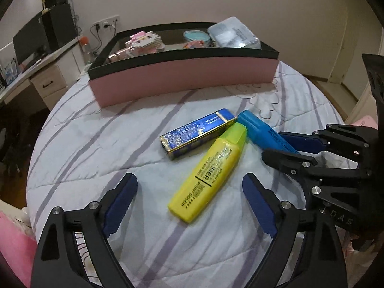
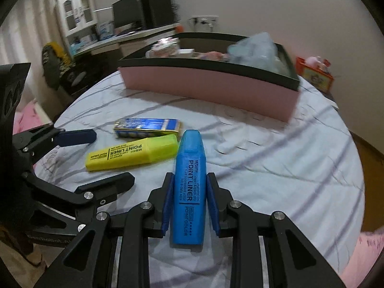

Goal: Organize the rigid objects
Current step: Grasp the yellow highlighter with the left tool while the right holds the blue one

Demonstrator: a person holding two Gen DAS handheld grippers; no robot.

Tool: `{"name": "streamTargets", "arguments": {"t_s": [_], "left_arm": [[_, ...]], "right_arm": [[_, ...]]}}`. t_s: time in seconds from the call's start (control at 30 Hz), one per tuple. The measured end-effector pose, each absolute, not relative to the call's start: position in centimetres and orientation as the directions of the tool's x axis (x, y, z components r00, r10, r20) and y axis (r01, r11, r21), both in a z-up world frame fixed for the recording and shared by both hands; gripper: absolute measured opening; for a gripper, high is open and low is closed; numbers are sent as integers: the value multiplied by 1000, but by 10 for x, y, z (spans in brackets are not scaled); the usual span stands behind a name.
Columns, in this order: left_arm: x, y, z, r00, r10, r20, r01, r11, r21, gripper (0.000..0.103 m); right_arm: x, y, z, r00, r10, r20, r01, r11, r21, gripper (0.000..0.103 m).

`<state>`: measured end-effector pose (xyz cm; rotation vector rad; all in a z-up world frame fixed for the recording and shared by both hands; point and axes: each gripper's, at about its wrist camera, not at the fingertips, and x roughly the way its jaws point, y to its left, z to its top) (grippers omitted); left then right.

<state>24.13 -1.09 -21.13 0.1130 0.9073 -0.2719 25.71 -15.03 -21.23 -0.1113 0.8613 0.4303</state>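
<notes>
A yellow highlighter (image 1: pixel 208 168) (image 2: pixel 132 154), a blue highlighter (image 1: pixel 259 129) (image 2: pixel 189 192) and a small blue box with gold trim (image 1: pixel 199 132) (image 2: pixel 147 127) lie close together on a striped white bedsheet. My left gripper (image 1: pixel 189 182) (image 2: pixel 111 156) is open, its blue pads standing wide on either side of the yellow highlighter's rear end without touching it. My right gripper (image 2: pixel 190 176) (image 1: pixel 273 144) is shut on the blue highlighter's body, whose cap points away toward the yellow one's cap.
A long pink box with a black rim (image 1: pixel 182 79) (image 2: pixel 211 86) stands at the far side of the bed, holding several small items. A desk with a monitor (image 1: pixel 31 40) is at the left; a red box (image 2: pixel 314 74) sits beyond the pink box's right end.
</notes>
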Motion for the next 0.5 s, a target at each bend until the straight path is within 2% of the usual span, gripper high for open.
{"name": "streamTargets", "arguments": {"t_s": [0.1,0.23,0.3,0.37,0.43,0.5], "left_arm": [[243,-11,-213,599,-155,-786,271,962,17,91],[255,-17,-217,604,-151,-783,266,964,19,88],[258,-21,-216,601,-156,-783,270,963,15,77],[258,-23,-215,606,-166,-778,275,961,9,58],[255,-26,-213,609,-188,-770,293,956,-1,44],[253,-28,-212,609,-205,-767,299,954,-18,37]], "right_arm": [[255,-148,-212,576,306,-758,-409,911,56,27],[253,-159,-211,609,200,-767,-283,959,26,27],[250,-159,-211,625,154,-766,-242,970,-2,27],[249,-157,-212,635,130,-761,-226,974,-22,27],[249,-156,-213,639,120,-759,-209,978,-22,27],[252,-156,-213,642,114,-758,-196,980,-18,31]]}}
